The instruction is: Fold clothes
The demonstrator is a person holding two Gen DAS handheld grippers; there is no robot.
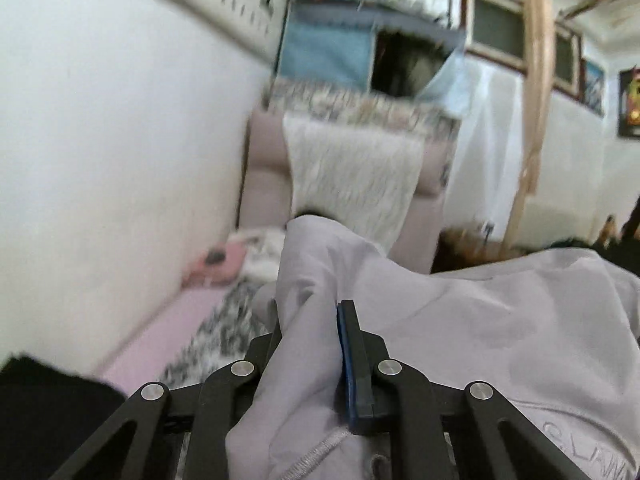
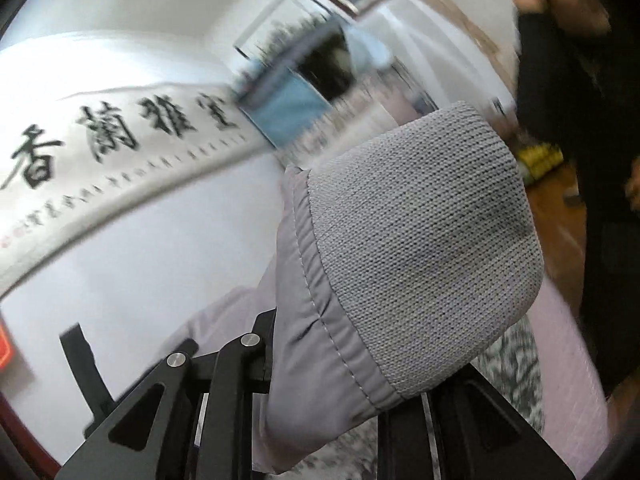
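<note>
A light grey jacket (image 1: 460, 320) hangs lifted in front of both cameras. My left gripper (image 1: 310, 320) is shut on a bunched fold of its body fabric; raised lettering shows low on the right. My right gripper (image 2: 344, 328) is shut on the jacket's sleeve end, whose ribbed knit cuff (image 2: 420, 248) stands up and hides the right finger. The rest of the sleeve (image 2: 304, 320) drapes down between the jaws.
A pink bed (image 1: 168, 332) with a patterned blanket (image 1: 216, 340) lies below, against a white wall (image 1: 100, 140). A padded headboard (image 1: 264, 168) with a white fluffy throw (image 1: 352, 176) stands ahead. A person in black (image 2: 580, 140) is at the right.
</note>
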